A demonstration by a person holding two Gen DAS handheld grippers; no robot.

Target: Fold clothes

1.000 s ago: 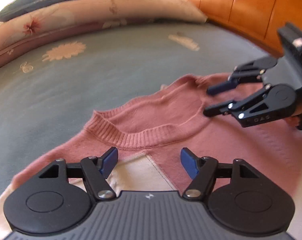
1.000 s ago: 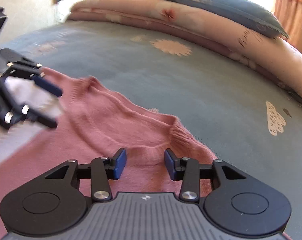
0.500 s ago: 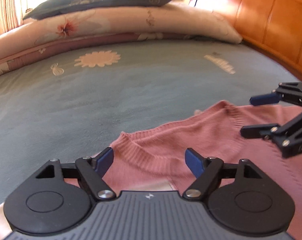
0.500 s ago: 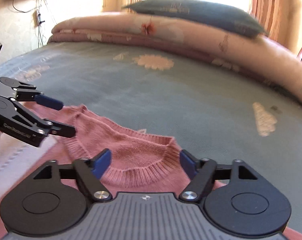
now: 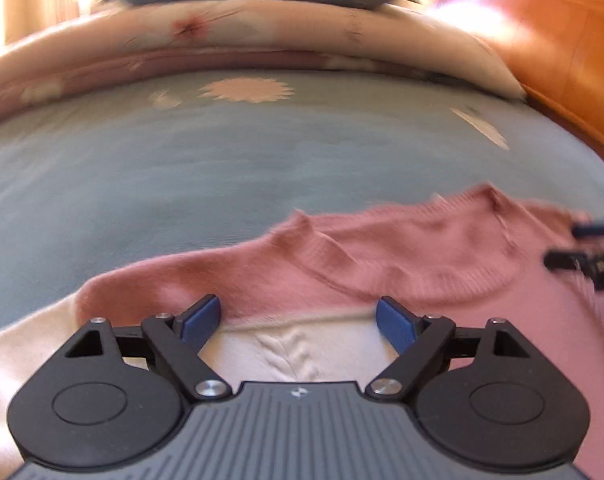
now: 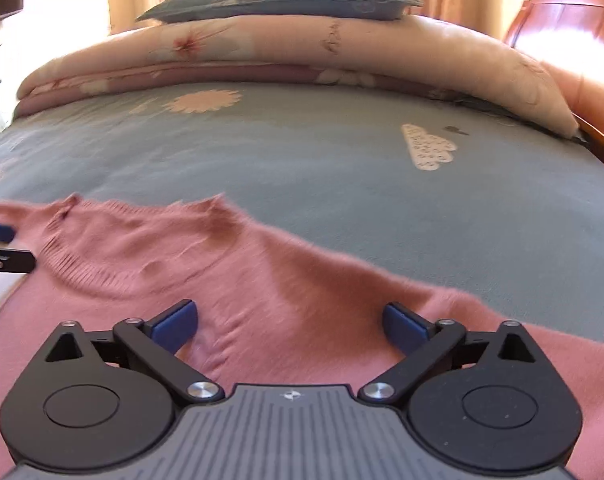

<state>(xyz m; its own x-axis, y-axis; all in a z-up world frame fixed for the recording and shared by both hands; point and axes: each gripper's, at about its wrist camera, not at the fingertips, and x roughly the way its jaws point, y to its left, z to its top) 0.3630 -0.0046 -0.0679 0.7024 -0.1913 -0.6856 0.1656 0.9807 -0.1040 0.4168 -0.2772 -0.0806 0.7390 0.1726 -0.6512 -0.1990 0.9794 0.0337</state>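
Pink knit, our sweater (image 6: 262, 280) lies flat on the blue-grey bedspread (image 6: 342, 168), collar toward the folded quilt (image 6: 342, 48). We hold our left gripper (image 5: 298, 318) spread over its cream panel (image 5: 286, 348), pinching nothing. Our right gripper (image 6: 290, 322) has just been opening; it stands wide over the shoulder, nothing clamped.

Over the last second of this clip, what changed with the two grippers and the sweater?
Both grippers' jaws have just been opening: the left gripper and the right gripper now stand wide above the pink sweater, pinching nothing. Both views swung level, and the grippers drew apart toward the shoulders. The sweater stays flat on the blue bedspread, collar unmoved.
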